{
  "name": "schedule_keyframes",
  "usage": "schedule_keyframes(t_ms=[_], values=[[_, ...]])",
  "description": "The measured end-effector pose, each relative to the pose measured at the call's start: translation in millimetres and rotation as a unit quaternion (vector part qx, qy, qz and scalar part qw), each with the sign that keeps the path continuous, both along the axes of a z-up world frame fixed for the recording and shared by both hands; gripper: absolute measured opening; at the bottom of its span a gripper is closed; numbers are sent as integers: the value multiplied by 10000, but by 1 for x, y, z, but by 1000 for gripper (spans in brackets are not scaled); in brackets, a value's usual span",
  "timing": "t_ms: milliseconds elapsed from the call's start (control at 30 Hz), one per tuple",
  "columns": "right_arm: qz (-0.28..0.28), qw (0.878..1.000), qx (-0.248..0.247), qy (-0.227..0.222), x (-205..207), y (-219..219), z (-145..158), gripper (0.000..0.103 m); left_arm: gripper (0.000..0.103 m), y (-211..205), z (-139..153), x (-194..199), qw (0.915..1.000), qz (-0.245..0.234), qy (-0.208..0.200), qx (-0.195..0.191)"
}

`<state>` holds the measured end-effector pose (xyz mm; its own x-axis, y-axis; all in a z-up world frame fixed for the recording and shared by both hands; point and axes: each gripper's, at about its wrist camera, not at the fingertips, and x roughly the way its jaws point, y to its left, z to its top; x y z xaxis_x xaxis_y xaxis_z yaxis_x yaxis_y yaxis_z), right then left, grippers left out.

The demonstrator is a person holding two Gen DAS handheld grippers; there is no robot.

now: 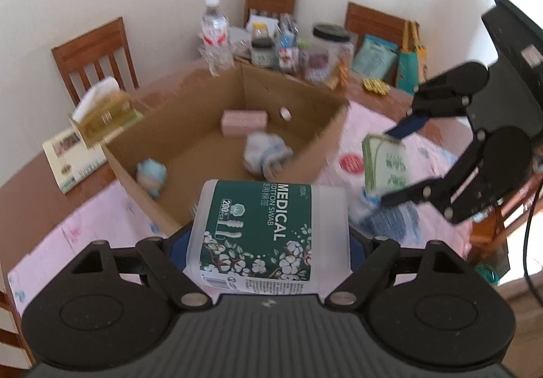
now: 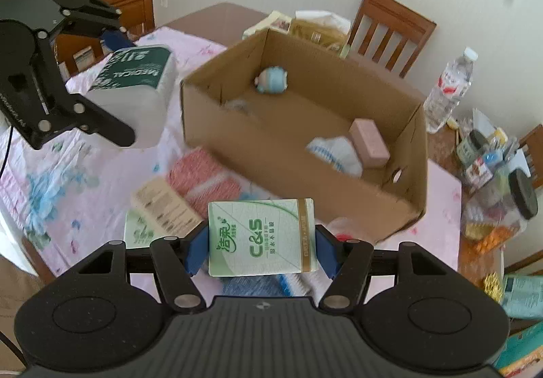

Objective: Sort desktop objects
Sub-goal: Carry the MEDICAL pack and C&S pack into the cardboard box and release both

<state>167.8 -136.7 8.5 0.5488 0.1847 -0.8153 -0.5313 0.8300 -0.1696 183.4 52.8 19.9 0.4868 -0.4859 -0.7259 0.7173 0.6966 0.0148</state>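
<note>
My left gripper [image 1: 268, 242] is shut on a white cotton swab box with a dark green "MEDICAL" label [image 1: 264, 228], held above the near wall of the open cardboard box [image 1: 315, 143]. It also shows in the right wrist view [image 2: 132, 89], left of the cardboard box [image 2: 288, 171]. My right gripper [image 2: 261, 249] is shut on a green and white tissue pack [image 2: 261, 237], held above the pink cloth in front of the box. The pack also shows in the left wrist view [image 1: 385, 167]. Inside the box lie a pink block [image 1: 242, 121], a blue toy [image 1: 152, 176] and a white bundle [image 1: 266, 154].
On the pink cloth [image 2: 101, 174] lie a red-and-white pack [image 2: 203, 179], a beige packet [image 2: 163, 204] and another green tissue pack [image 2: 139, 230]. A water bottle [image 2: 448, 89], jars and packets [image 2: 492, 167] crowd the table's far right. Wooden chairs [image 2: 387, 28] stand behind. A tissue box [image 1: 101, 111] stands left.
</note>
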Motion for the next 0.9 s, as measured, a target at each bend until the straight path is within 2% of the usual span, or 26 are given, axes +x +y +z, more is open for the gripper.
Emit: schedule_keyframes(t_ms=[233, 500, 900], values=[[217, 9994, 183, -208, 43, -11, 15, 69, 84, -15, 14, 42, 9985, 526, -105, -77], [359, 9981, 395, -324, 92, -25, 27, 69, 84, -27, 6, 79, 9948, 1016, 30, 17], [381, 9977, 536, -178, 149, -26, 15, 69, 84, -36, -5, 109, 9918, 1250, 194, 163]])
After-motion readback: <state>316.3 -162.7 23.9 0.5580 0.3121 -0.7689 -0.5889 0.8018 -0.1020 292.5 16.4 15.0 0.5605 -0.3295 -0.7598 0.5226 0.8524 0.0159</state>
